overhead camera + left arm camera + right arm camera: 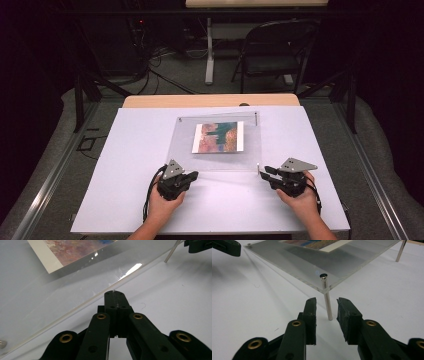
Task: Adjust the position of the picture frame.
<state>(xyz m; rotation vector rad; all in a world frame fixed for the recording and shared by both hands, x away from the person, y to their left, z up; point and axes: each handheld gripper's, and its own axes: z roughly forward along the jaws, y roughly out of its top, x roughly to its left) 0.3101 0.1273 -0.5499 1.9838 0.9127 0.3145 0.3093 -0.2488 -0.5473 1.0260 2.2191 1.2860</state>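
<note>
A clear acrylic plate (220, 157) covers a colourful picture (218, 136) in the middle of the white board (125, 195) and stands on thin metal pins. My left gripper (195, 174) is shut with nothing visible in it; its tip (113, 293) nearly touches the plate's near edge (75, 308). My right gripper (263, 171) is open at the plate's near right corner. In the right gripper view the corner pin (327, 298) stands just ahead of the gap between the two jaws (326, 302), untouched by either.
The white board lies on a wooden table (210, 100). Another pin (400, 250) holds up the plate's far corner. A folding chair (272, 52), a table leg (209, 50) and cables stand on the floor beyond. Metal rails (45, 185) run along both sides.
</note>
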